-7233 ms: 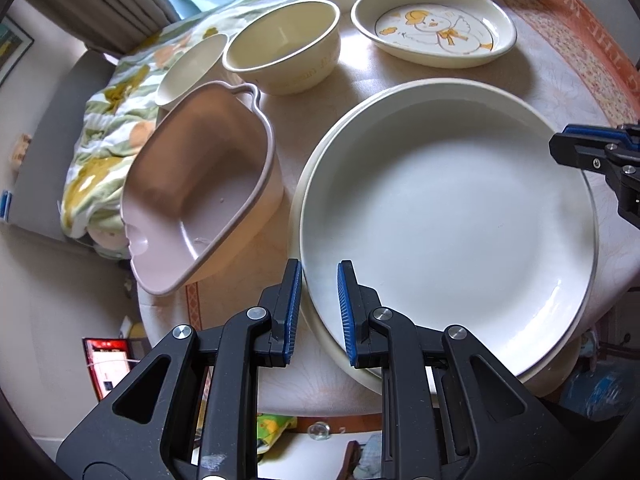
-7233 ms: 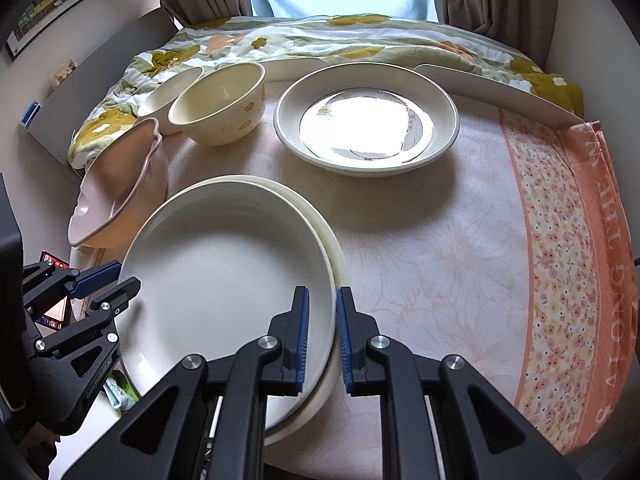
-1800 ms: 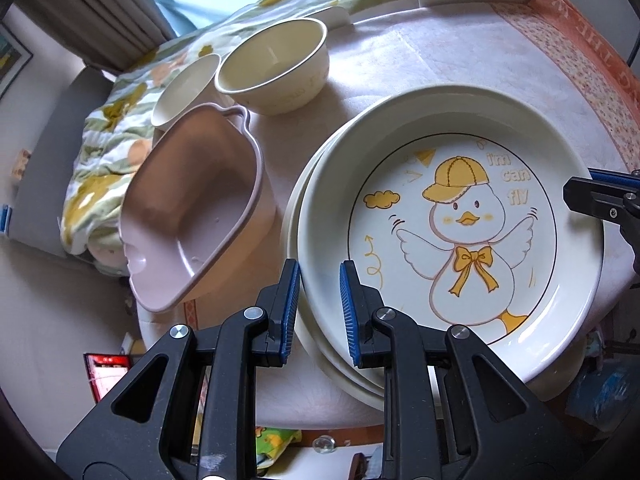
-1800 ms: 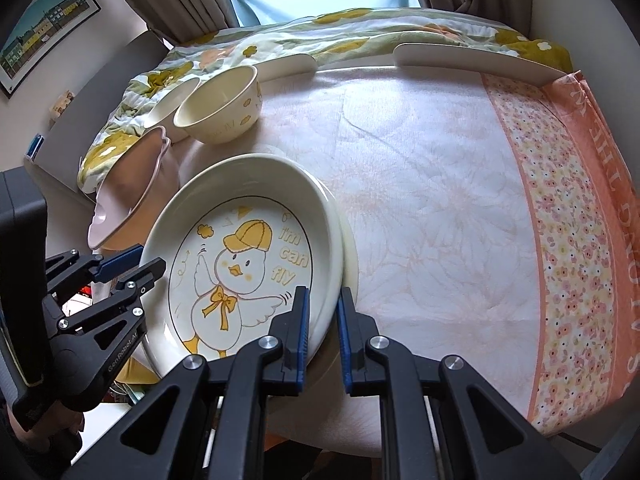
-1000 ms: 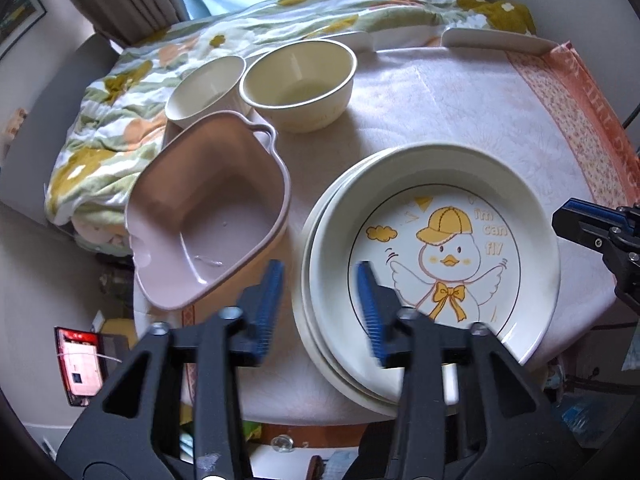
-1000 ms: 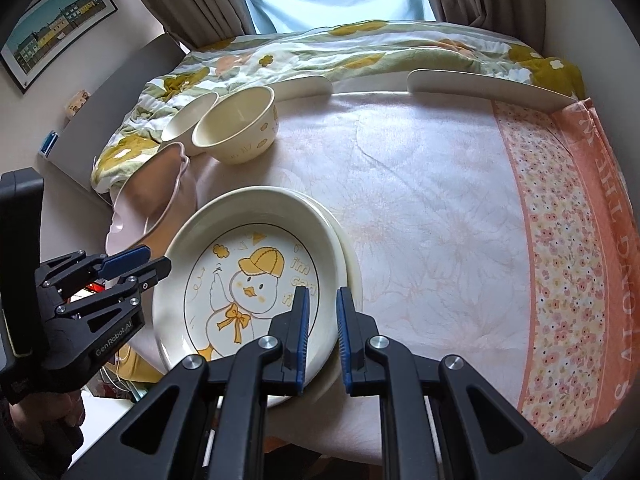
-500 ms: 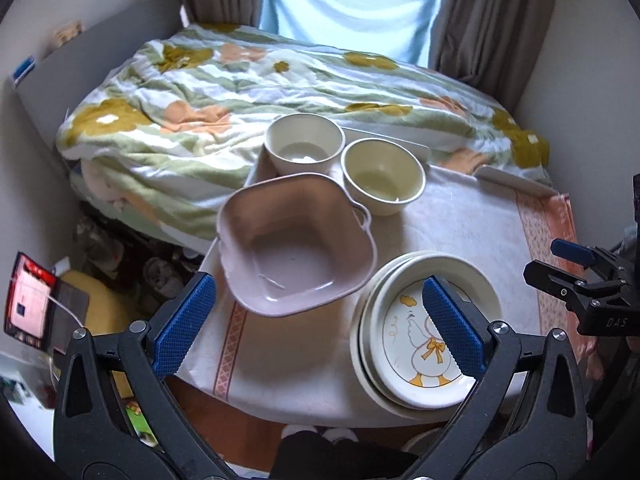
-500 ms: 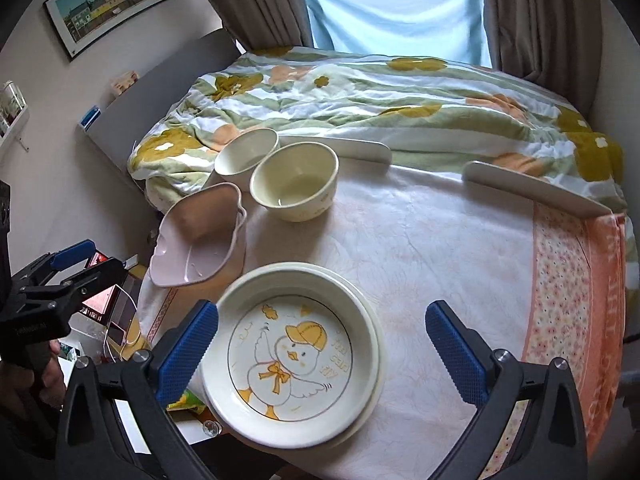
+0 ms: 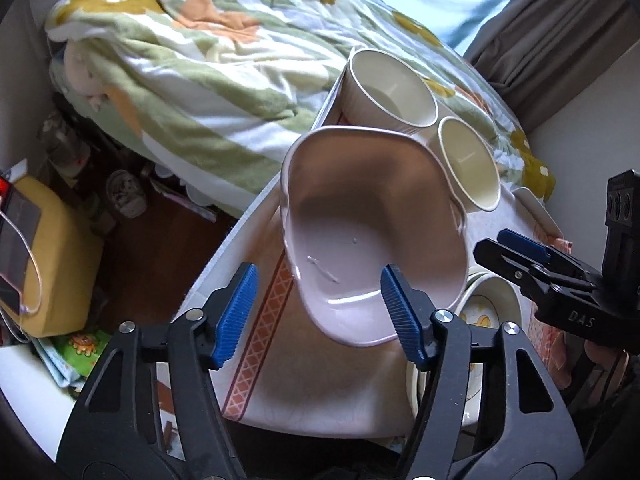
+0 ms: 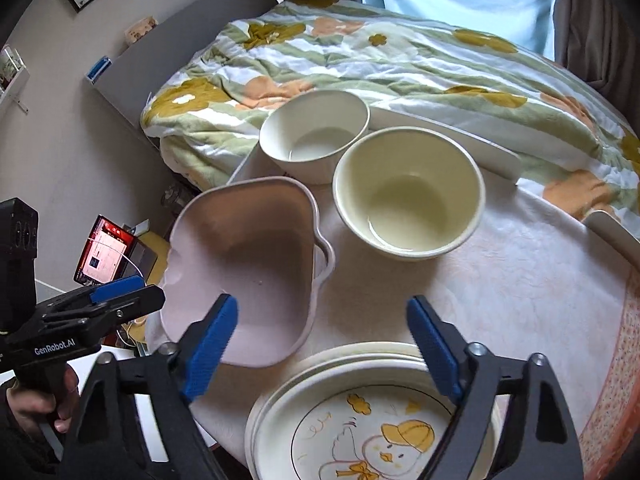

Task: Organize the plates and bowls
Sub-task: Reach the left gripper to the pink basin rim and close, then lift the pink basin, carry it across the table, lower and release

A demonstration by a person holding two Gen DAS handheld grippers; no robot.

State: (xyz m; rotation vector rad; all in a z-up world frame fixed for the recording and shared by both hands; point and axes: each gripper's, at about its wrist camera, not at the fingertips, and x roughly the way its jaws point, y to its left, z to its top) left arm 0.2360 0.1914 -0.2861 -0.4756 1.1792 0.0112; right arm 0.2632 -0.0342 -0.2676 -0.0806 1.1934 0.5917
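Note:
A pink square bowl with handles (image 9: pixel 372 224) (image 10: pixel 244 268) stands at the table's left edge. My left gripper (image 9: pixel 320 304) is open and empty, hovering just before the pink bowl's near rim. My right gripper (image 10: pixel 324 344) is open and empty, above the gap between the pink bowl and a stack of plates topped by a duck plate (image 10: pixel 372 428) (image 9: pixel 488 312). A cream bowl (image 10: pixel 408 196) (image 9: pixel 470 164) and a white bowl (image 10: pixel 316 132) (image 9: pixel 390 88) stand behind the pink bowl.
The round table (image 10: pixel 532 288) has an orange flowered cloth border on the right (image 10: pixel 616 396). A bed with a flowered quilt (image 10: pixel 400 64) lies behind the table. A yellow box with a phone (image 9: pixel 36 248) sits on the floor at the left.
Both grippers have moved in lower and closer to the pink bowl, still wide open. The left one swung left over the table's edge.

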